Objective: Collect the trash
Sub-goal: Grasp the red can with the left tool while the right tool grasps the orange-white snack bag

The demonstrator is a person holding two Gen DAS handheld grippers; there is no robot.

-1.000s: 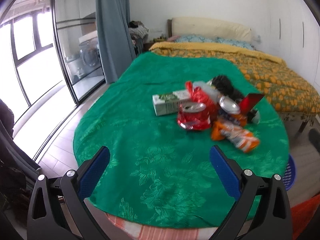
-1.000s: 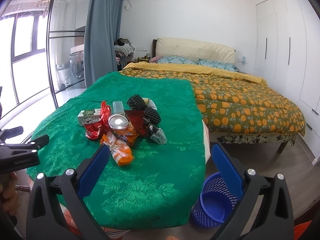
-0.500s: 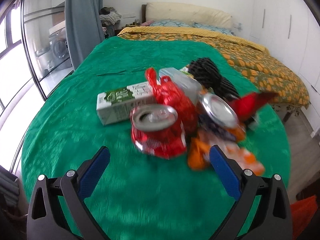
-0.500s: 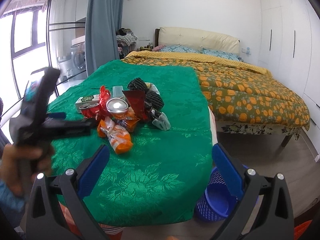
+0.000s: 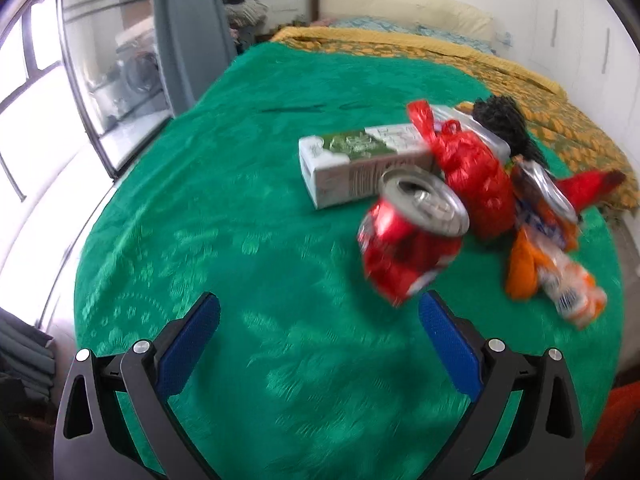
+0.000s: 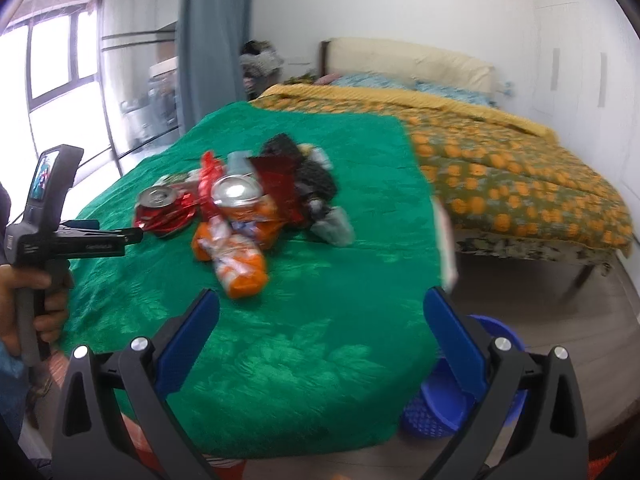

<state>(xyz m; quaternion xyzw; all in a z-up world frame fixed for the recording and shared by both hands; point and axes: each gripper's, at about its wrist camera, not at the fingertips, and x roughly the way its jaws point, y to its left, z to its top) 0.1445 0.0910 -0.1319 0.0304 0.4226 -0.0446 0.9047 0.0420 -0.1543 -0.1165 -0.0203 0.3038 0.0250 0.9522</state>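
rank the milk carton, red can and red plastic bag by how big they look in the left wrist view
1. Milk carton, the longest of the three.
2. Red can and red plastic bag: look about alike. The can is nearer the camera and blurred, so I won't rank them.

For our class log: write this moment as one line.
left gripper: open, near red can | right gripper: open, empty | trash on green cloth

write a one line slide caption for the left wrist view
Open left gripper nears a crushed red can at the edge of a trash pile on a green tablecloth, milk carton behind it.
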